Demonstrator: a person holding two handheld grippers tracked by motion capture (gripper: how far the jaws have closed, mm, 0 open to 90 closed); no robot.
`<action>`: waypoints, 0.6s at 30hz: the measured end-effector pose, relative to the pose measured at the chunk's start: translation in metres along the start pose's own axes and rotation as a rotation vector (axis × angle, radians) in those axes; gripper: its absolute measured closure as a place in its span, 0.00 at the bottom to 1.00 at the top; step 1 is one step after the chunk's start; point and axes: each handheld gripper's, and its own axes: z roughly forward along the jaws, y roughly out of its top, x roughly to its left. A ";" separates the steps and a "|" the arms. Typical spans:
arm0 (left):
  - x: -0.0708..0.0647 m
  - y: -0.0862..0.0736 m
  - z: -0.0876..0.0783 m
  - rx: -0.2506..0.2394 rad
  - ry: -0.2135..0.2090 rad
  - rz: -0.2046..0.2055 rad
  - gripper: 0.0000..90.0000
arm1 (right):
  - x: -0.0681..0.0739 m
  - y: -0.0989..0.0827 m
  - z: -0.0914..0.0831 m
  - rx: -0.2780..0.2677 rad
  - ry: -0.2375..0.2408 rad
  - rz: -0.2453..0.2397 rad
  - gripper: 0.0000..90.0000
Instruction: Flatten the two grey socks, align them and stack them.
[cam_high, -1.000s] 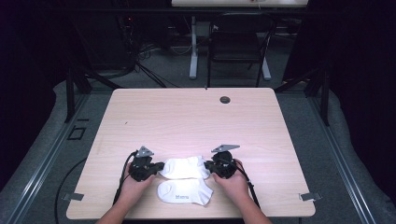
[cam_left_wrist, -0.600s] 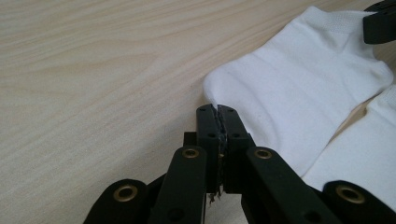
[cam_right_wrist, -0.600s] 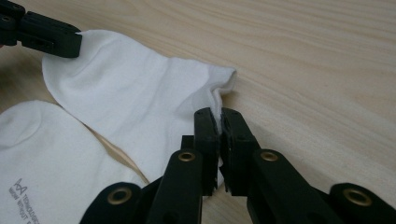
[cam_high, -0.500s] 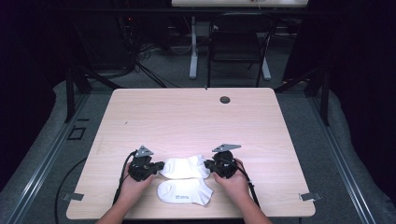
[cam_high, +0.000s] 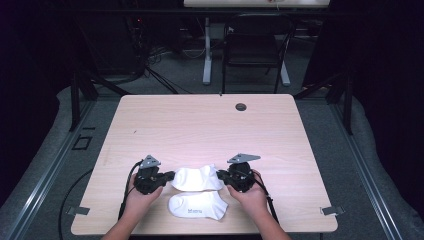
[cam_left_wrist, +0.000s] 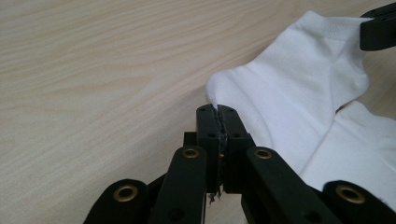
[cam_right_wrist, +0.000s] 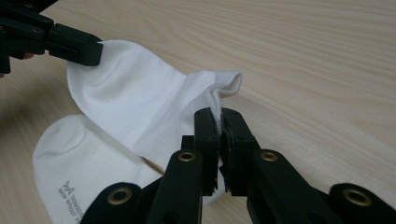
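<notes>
The left gripper (cam_high: 167, 176) pinches the upper sock's (cam_high: 196, 178) toe end, the right gripper (cam_high: 222, 176) its cuff, both low in the high view's centre; hands (cam_high: 141, 198) lie flat, pointing inward; a second sock (cam_high: 197, 206) lies just below on the table (cam_high: 200, 125).

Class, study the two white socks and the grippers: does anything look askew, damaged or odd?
Nothing looks damaged. The upper sock is pinched at both ends by the left gripper and right gripper, and overlaps the lower sock; its cuff is slightly curled.
</notes>
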 end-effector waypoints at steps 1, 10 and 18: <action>-0.001 0.000 -0.001 -0.003 -0.003 0.003 0.99 | 0.001 0.000 -0.001 0.001 0.002 -0.004 0.96; -0.007 -0.002 -0.009 -0.010 -0.016 0.011 0.99 | 0.005 0.000 -0.011 -0.010 0.018 -0.004 0.96; -0.016 -0.006 -0.014 -0.009 -0.034 0.010 0.99 | 0.010 -0.003 -0.020 -0.010 0.025 -0.023 0.96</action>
